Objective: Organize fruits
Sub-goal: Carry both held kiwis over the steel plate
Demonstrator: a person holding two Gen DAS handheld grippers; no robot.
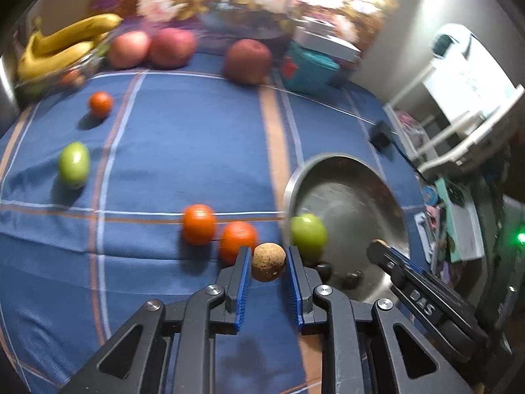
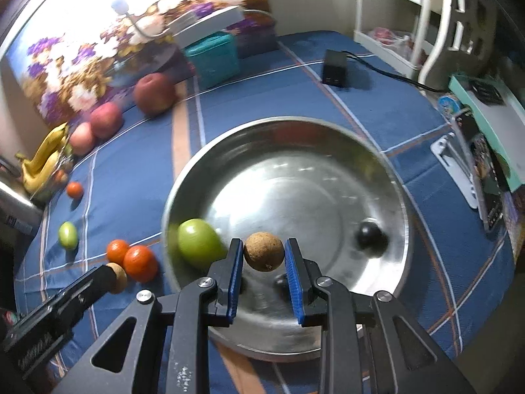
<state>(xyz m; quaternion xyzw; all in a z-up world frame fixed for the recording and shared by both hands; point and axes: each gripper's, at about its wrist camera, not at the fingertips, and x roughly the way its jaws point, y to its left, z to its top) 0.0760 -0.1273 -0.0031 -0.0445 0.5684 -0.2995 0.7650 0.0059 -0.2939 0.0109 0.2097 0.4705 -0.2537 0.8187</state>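
Your bowl holds two fruits; both grippers each pinch a longan; oranges wait lower centre.

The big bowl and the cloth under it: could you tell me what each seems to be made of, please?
The bowl looks like polished metal, probably stainless steel: silvery, with mirror-like glare and smeared reflections. The tablecloth looks like woven fabric, matte blue with orange and white stripes, and it lies in soft creases.
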